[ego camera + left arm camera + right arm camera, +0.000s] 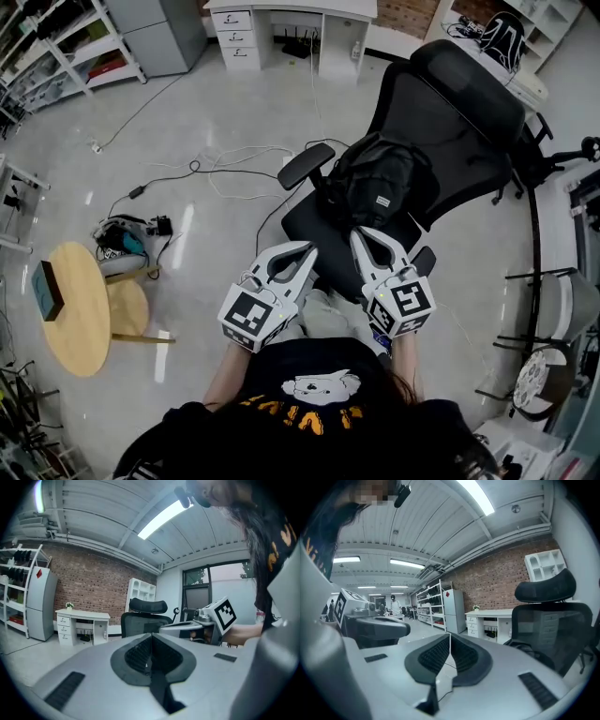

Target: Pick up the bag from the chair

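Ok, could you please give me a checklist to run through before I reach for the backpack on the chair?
1. The backpack rests on the office chair seat, in view: ok.
2. The left gripper is empty: ok.
3. The right gripper is empty: ok.
4. Both grippers are open for a grasp: not ok, both are shut.
5. The backpack's top handle is located: cannot tell.

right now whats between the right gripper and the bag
Only a sliver of chair seat; the head view shows the right gripper just short of the bag.
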Motion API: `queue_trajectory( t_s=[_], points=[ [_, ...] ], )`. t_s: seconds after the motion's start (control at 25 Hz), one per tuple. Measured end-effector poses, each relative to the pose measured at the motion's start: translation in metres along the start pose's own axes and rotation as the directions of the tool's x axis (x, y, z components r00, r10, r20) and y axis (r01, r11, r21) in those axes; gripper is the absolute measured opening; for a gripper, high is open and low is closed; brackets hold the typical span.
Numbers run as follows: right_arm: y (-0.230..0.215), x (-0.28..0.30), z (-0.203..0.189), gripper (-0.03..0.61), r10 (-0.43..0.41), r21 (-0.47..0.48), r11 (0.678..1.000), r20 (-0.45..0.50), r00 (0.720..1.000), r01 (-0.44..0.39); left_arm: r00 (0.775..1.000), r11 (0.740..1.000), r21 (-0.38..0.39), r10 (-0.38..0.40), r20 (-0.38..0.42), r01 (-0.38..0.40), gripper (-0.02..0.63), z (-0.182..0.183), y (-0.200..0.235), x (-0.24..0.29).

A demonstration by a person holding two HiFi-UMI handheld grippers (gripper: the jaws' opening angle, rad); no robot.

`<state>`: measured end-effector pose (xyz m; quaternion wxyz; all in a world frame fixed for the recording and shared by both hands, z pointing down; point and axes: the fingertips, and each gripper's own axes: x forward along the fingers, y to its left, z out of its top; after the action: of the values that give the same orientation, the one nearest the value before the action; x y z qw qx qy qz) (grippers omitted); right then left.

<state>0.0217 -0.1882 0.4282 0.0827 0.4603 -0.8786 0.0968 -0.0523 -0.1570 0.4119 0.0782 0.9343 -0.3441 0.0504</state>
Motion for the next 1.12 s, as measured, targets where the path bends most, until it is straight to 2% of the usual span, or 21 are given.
queue_trajectory(
  t_s=[0.36, 0.8, 0.96, 1.12],
  points=[
    [-0.118, 0.049, -0.007, 0.006, -0.041, -0.033, 0.999, -0.076, 0.996, 0.039, 1.000, 1.000, 0.000, -0.008, -0.024, 0.008, 0.009, 0.018, 0.037, 0.090],
    [-0.255, 0.100, -0.047, 0.009, -0.118, -0.110, 0.989, -0.207, 0.971, 0.097, 0.997, 0.999, 0.016, -0.035, -0.073, 0.036, 0.009, 0.018, 0.062, 0.161],
    [-0.293, 0.121, -0.062, 0.091, -0.117, -0.174, 0.982, -0.253, 0.960, 0.073, 0.995, 0.999, 0.025, -0.044, -0.090, 0.046, 0.009, 0.018, 0.064, 0.179],
    [-0.331, 0.144, -0.085, 0.173, -0.125, -0.243, 0.969, -0.340, 0.932, 0.041, 0.993, 0.998, 0.028, -0.050, -0.106, 0.053, 0.009, 0.018, 0.064, 0.192]
  ],
)
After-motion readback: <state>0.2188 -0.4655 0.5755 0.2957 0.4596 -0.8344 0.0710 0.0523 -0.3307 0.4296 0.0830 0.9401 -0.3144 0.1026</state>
